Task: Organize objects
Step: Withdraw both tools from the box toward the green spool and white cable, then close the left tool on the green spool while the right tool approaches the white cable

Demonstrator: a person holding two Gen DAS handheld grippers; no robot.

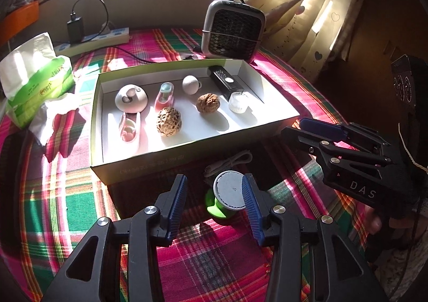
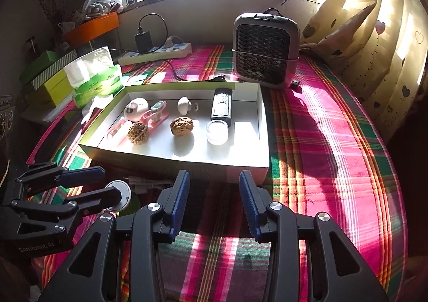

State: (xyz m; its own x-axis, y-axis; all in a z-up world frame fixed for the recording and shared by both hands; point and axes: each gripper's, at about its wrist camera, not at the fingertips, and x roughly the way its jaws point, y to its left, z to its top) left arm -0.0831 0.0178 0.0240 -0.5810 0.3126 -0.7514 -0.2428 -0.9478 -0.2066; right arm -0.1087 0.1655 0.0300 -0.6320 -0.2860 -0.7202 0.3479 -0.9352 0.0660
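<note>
Left gripper (image 1: 214, 201) is standing over the green spool (image 1: 227, 199) on the plaid cloth (image 1: 214, 256), just in front of the near wall of the cardboard box (image 1: 149, 165). Its jaws are standing moderately wide, and the spool's grey flat top is showing between them, off centre: hard against the right-hand pad, possibly touching it, while the left-hand pad is standing clear with cloth showing in the gap. Nothing is being gripped there as far as the wrist view shows. Right gripper (image 2: 214, 203) is hanging over bare cloth in front of the box, jaws apart at a middling width and empty. Inside the box, sorted pieces are sitting in rough rows: two walnuts (image 1: 169, 122), a white domed case (image 1: 131, 98), pink shoe-shaped pieces (image 1: 164, 95), a white egg-like piece (image 1: 191, 84), a black stick-shaped device (image 1: 223, 81) and a small clear jar (image 1: 237, 102). A white cable (image 1: 230, 161) is lying on the cloth between spool and box wall, still outside. Judging by this, the step in hand is the pick-up of the spool, one of the last loose items. The next move is calling for centring the jaws on the spool body, dropping the pads lower to catch the barrel rather than the rim, then closing; after that, lifting over the box wall toward the free floor at the near right. The cable is sitting close enough that it might snag.
</note>
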